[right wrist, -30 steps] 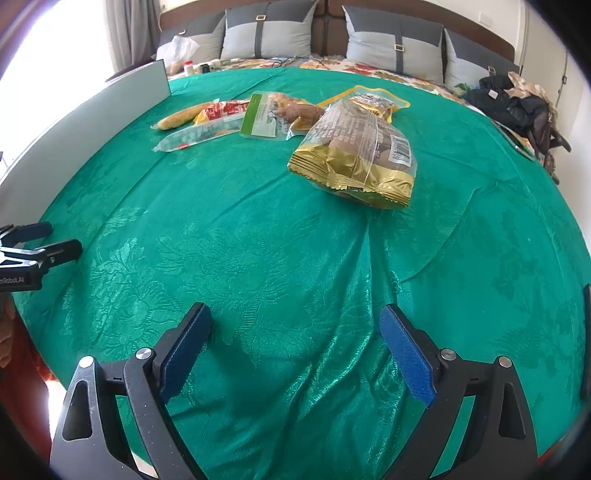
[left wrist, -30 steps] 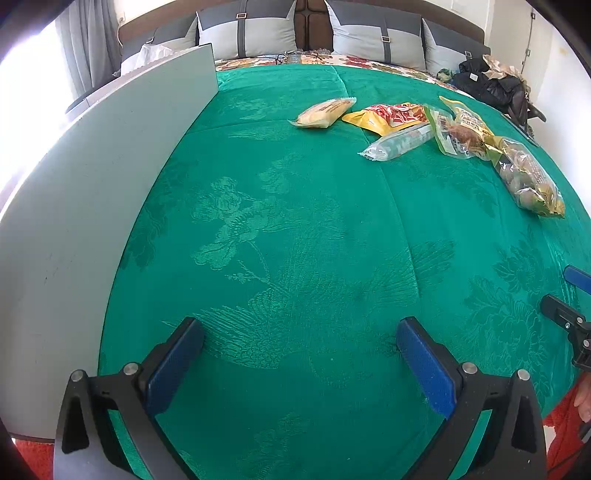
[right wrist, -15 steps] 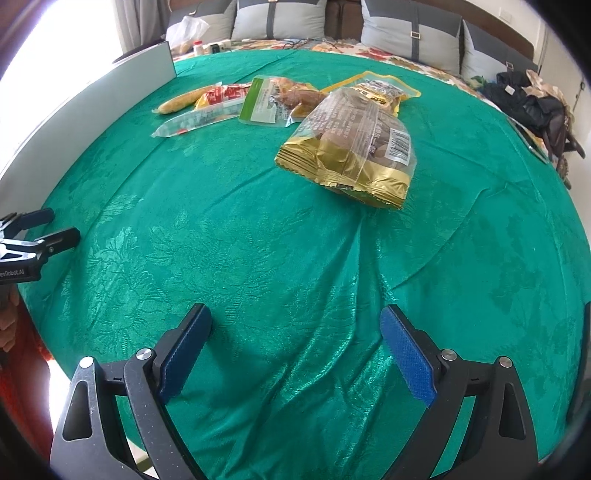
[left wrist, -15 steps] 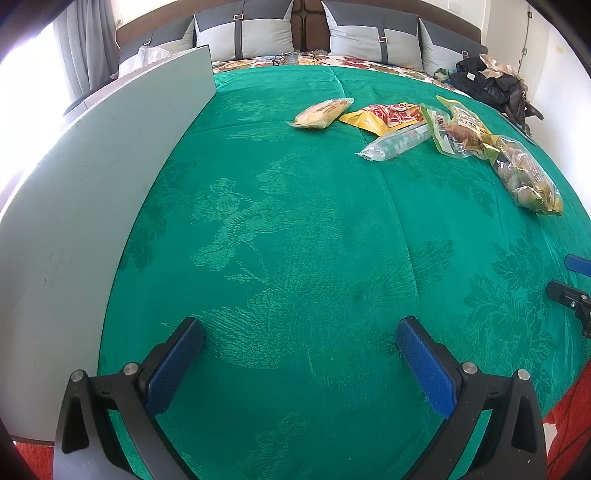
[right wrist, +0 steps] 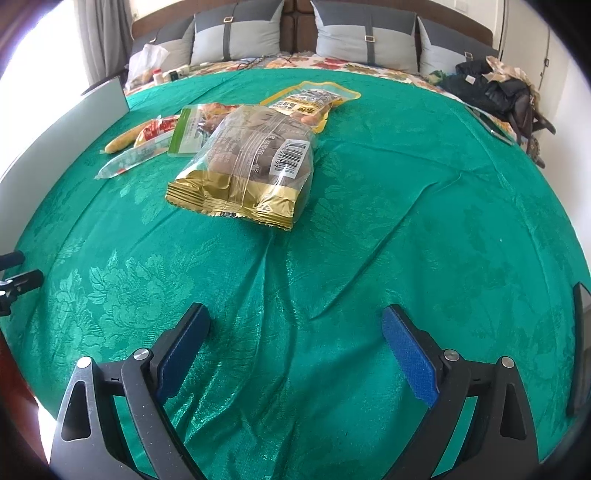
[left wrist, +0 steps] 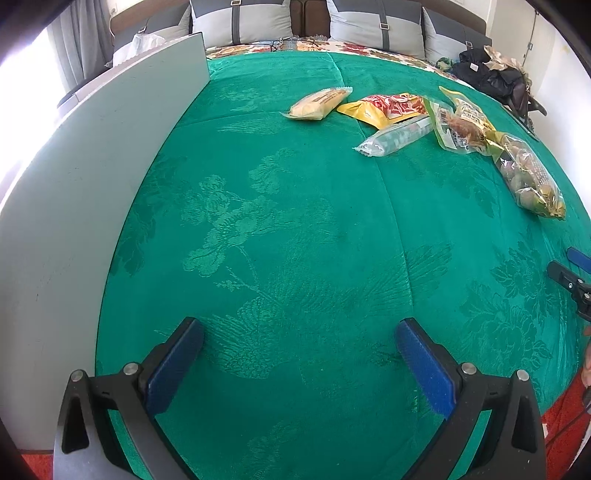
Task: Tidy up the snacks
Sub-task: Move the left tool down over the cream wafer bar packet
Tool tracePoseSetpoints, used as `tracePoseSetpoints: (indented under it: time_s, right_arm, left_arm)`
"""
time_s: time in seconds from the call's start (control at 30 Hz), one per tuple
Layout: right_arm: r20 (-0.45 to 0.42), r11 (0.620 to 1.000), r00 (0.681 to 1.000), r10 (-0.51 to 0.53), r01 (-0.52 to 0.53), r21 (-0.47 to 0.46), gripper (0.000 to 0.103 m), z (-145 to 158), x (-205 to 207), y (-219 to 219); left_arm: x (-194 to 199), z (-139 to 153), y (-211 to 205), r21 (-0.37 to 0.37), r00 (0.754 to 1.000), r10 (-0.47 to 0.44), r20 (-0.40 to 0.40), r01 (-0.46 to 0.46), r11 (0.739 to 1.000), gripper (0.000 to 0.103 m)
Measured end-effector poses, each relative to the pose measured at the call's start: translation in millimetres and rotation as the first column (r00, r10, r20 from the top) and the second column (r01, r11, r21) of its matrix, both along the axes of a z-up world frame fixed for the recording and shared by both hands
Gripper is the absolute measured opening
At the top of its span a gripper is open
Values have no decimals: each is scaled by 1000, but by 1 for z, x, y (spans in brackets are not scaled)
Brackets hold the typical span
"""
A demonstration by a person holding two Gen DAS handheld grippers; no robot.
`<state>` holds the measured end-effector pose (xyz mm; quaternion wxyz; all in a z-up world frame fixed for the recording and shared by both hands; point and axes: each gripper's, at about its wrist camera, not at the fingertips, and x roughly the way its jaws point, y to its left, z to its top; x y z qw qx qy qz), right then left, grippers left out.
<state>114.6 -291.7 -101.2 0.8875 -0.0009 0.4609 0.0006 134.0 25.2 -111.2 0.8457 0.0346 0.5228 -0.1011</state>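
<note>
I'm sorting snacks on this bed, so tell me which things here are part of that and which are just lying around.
Job: gold-bottomed snack bag, green-label pouch, yellow pouch, clear sleeve, red-and-yellow packet, tan bar.

Lying about: pillows, black bag, white plastic bag, grey board.

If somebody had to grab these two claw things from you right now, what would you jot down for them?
Left gripper: open, empty, low over the green cloth.
Right gripper: open, empty, aimed at the gold-edged snack bag, the nearest one, not touching it.
Other snacks farther back in a loose cluster: clear long packet, red-and-yellow bag, tan bar, green-edged pouch, yellow pouch.
Done: nothing visibly sorted.
Left: every packet; probably start with the gold-edged bag.
</note>
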Motion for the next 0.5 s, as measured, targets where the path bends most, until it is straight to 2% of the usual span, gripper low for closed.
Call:
tracePoseSetpoints:
  time_s: [0.1, 0.23, 0.33, 0.5]
  right_arm:
    - [14, 1000, 1000, 3, -3, 0, 97, 0, -1, 0]
    - [24, 1000, 1000, 9, -9, 0, 97, -1, 0, -1]
    - [27, 1000, 1000, 14, -14, 1, 97, -1, -1, -3]
    - [30, 1000, 999, 19, -19, 1, 97, -1, 1, -3]
  left_arm:
    - [27, 9, -3, -73, 998, -45, -50, 41, 996, 102]
    - [76, 32, -14, -62, 997, -74, -13, 74, 995, 102]
    - [119, 39, -26, -22, 994, -105, 11, 105, 994, 101]
    - [183, 28, -43, 62, 993, -112, -23, 113, 992, 88]
